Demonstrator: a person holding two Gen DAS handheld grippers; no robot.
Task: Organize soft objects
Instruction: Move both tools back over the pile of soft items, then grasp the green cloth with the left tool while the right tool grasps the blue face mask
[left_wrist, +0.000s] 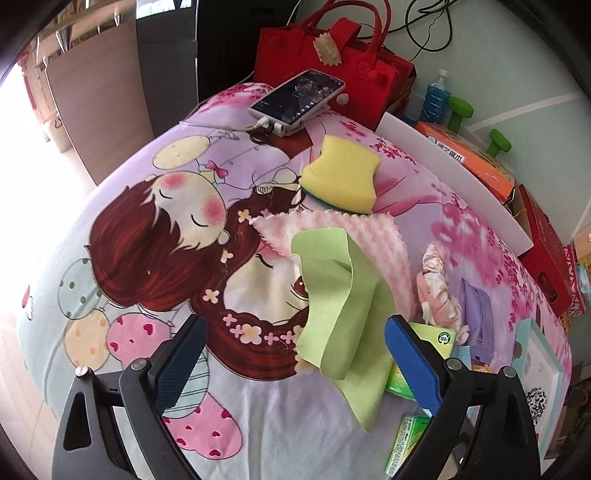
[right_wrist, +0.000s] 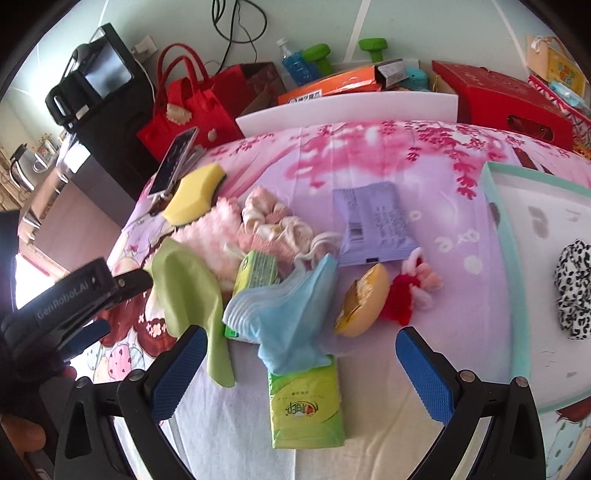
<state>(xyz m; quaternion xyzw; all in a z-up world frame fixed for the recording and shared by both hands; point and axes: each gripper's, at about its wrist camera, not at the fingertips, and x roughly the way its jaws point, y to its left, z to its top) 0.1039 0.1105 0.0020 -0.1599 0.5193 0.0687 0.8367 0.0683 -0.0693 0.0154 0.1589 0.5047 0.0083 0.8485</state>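
Both the left gripper and right gripper hover with jaws released, grasping nothing. In the left view the green cloth lies crumpled at one o'clock on the bed, overlapping the pink towel; a careless pinch could drag both, nudging the sponge beyond.

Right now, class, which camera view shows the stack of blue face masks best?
The right wrist view: the face masks lie near the middle of it, unobstructed, fanned out over the green tissue packs. In the left wrist view only a small blue corner peeks out behind the left gripper's right finger.
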